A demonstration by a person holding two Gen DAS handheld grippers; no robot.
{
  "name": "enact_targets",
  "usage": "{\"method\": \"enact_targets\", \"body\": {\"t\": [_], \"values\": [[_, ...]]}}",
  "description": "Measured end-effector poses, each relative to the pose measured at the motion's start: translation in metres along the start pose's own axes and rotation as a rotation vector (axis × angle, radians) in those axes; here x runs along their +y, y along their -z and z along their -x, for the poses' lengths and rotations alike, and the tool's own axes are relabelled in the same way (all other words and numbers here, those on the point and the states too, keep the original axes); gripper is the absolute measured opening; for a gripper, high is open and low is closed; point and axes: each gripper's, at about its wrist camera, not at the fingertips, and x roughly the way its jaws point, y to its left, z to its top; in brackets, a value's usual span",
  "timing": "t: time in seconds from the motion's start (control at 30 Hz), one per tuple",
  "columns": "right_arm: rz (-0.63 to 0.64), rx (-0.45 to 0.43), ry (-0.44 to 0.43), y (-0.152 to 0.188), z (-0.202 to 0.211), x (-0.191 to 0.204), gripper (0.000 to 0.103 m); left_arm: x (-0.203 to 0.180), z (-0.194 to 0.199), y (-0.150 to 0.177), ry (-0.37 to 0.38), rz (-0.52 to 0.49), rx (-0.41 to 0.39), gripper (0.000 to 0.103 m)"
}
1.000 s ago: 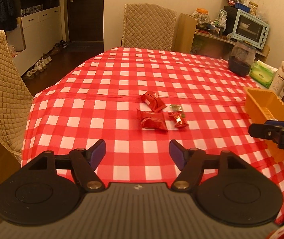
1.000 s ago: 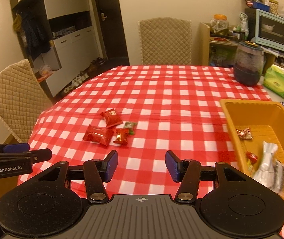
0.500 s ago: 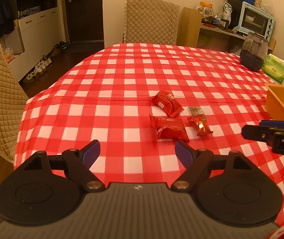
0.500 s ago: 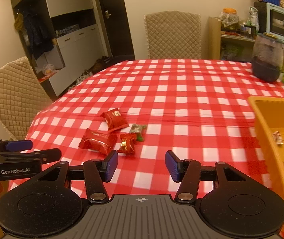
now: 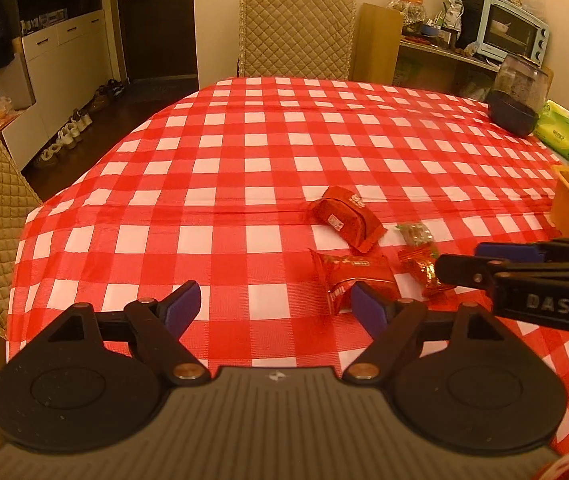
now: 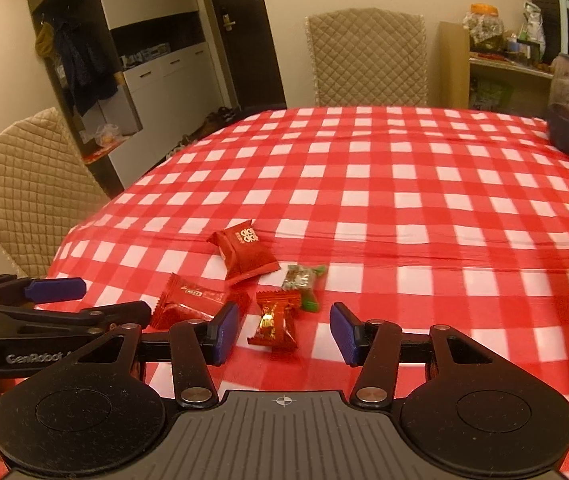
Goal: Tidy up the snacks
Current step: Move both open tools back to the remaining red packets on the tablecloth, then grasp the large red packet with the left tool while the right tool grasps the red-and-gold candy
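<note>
The right claw [image 6: 284,332] hangs spread wide and empty over the checkered worktop [image 6: 404,184], a small red candy [image 6: 275,322] lying between its fingertips at twelve o'clock. The left claw [image 5: 274,308] is likewise wide open and empty, a red snack packet [image 5: 350,276] at its one o'clock by the right fingertip.

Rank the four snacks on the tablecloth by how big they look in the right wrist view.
1. Upper red packet and lower red packet: alike, and the lower one is partly hidden.
2. Small red candy.
3. Green candy, though it lies farther away.
</note>
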Motion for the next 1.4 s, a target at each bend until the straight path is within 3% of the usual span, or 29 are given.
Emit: {"method": "enact_targets", "body": {"t": [0.03,0.27,0.4,0.6,0.93,1.2,1.27,1.4], "values": [[0.003,0.01,-0.001,-0.001,-0.005,0.001,0.036,0.001,-0.001,0.0,0.0,0.003,0.001,0.08],[0.041,0.063,0.016,0.001,-0.028,0.006,0.031,0.005,-0.004,-0.001,-0.007,0.006,0.004,0.08],[0.037,0.066,0.014,0.003,-0.025,0.006,0.022,0.002,-0.005,-0.002,0.043,0.012,-0.002,0.08],[0.005,0.043,0.044,0.003,-0.001,-0.007,0.022,-0.015,-0.007,-0.004,0.121,-0.021,-0.02,0.08],[-0.09,0.031,0.091,0.003,0.024,-0.042,0.022,-0.039,-0.024,-0.009,0.104,-0.04,-0.049,0.079],[-0.099,0.036,0.081,0.003,0.022,-0.045,0.022,-0.044,-0.042,-0.005,0.079,-0.036,-0.006,0.069],[-0.099,0.037,0.079,0.002,0.021,-0.045,0.022,-0.043,-0.044,-0.004,0.085,-0.025,-0.002,0.06],[-0.101,0.038,0.077,0.002,0.021,-0.044,0.022,-0.043,-0.043,-0.005,0.092,-0.019,-0.007,0.053]]}}
